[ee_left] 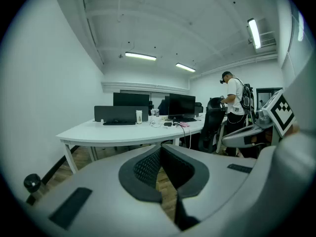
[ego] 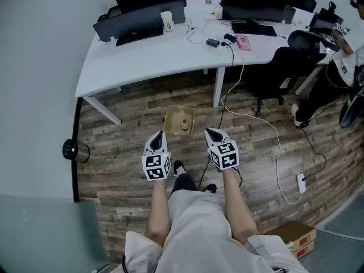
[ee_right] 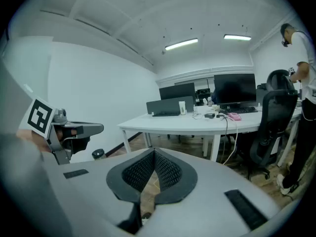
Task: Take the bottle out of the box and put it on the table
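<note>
1. Standing in the box [ego: 172, 117] on the floor, the bottle [ego: 184, 124] seems upright, easy to take from above;
2. left gripper [ego: 158, 136] and right gripper [ego: 212, 133] hover near the box, fingers clenched on nothing, probably because reaching is not yet begun; the desk [ego: 153, 56] lies beyond.

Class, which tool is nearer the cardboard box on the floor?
Left, seemingly. The left tool is right beside the box; the right tool sits farther off to its right.

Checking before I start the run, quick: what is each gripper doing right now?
Left gripper: closed, nothing between its jaws.
Right gripper: closed, nothing between its jaws.
</note>
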### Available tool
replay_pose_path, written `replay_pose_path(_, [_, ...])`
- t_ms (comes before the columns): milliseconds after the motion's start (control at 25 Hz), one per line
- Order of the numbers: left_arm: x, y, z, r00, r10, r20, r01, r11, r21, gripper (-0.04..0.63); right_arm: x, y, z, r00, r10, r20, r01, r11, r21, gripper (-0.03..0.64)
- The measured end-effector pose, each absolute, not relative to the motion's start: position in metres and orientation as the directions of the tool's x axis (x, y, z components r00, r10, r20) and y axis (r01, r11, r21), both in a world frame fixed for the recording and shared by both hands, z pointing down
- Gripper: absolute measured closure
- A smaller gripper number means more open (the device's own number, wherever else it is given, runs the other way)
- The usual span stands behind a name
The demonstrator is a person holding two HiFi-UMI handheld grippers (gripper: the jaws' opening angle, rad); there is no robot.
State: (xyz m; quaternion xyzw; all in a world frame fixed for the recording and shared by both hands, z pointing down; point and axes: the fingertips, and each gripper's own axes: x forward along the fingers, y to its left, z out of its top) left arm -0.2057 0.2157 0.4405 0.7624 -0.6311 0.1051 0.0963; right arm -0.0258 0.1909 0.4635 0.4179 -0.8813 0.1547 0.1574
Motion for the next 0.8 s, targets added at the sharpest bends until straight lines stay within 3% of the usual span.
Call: replay_pose_path(800, [-0.186, 0.196, 0.446, 0.217, -0.930, 0.297, -0.974, -0.225, 0.006, 0.580, -0.012, 0.165, 0.463, -0.594, -0.707, 0.383, -0.795, 0.587, -0.151, 0.578])
